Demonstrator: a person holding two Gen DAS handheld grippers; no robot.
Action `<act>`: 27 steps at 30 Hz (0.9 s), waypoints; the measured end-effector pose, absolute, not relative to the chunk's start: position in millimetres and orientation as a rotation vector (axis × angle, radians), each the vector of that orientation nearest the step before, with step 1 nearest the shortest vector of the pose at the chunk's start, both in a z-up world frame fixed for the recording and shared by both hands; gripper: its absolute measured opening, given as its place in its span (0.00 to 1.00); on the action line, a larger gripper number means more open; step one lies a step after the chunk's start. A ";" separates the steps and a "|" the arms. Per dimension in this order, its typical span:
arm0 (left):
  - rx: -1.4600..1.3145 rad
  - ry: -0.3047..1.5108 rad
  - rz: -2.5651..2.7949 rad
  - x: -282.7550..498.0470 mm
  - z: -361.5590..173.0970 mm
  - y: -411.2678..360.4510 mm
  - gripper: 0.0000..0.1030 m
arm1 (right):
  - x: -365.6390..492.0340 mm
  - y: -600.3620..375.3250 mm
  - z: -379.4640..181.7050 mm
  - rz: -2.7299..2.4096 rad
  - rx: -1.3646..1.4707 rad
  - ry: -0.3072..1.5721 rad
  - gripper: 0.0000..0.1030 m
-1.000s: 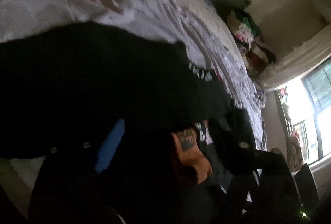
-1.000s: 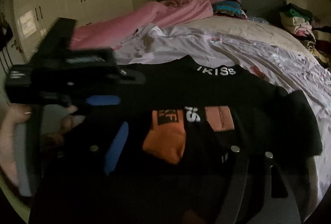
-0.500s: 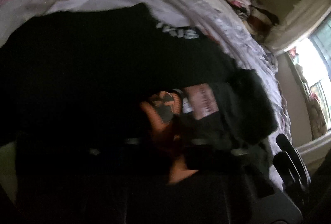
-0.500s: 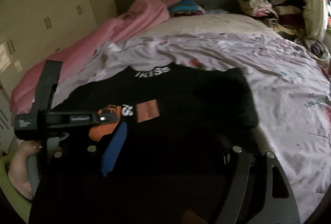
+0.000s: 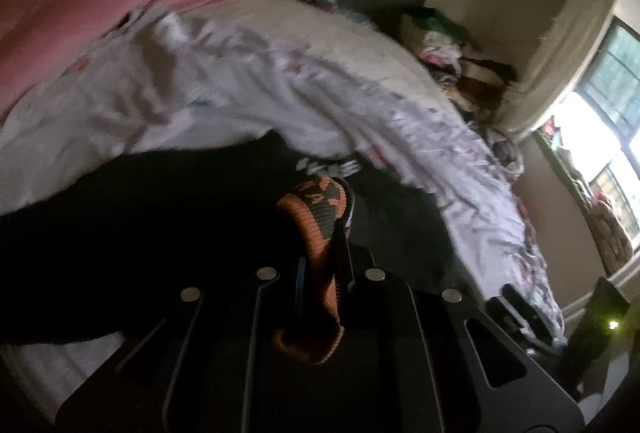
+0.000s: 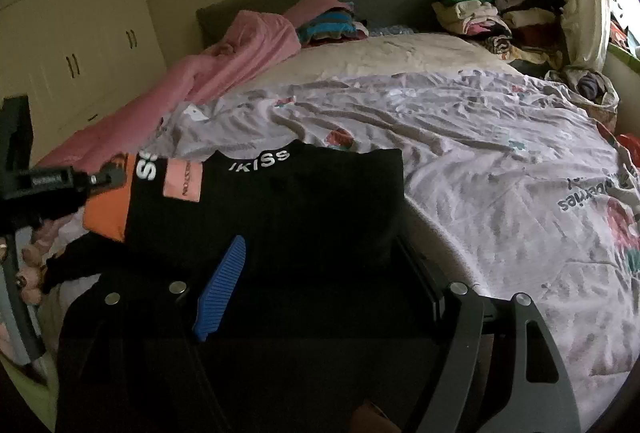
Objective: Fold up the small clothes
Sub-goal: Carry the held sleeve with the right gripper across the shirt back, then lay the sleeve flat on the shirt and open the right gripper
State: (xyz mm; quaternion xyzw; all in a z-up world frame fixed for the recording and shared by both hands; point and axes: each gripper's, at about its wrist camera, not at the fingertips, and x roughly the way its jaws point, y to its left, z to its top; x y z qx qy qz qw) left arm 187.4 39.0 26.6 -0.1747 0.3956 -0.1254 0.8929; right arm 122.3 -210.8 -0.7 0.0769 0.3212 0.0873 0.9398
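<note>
Pinching the orange ribbed knit cuff of the black garment, the left tool has its jaws pressed together on the fabric and lifts that edge off the bed. The right tool stands spread wide over the garment — nothing between its jaws, its blue ribbed pad just above the cloth. White letters at the collar read "IKISS"; a pink label beside it is too small to read. The garment lies flat on the wrinkled white printed bedsheet, with a pink blanket and piled clothes well behind.
</note>
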 end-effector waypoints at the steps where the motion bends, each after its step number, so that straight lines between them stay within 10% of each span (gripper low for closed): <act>1: -0.372 0.835 -0.249 188.4 20.6 44.5 0.05 | 123.6 -208.3 -1.7 0.181 0.149 0.658 0.72; 19: -0.262 0.851 -0.107 179.1 -3.7 64.9 0.13 | 182.1 -159.1 -31.2 0.197 0.002 0.769 0.72; 27: -0.137 1.001 -0.049 183.2 -46.9 51.7 0.46 | 209.3 -155.9 -64.2 0.136 -0.031 0.907 0.72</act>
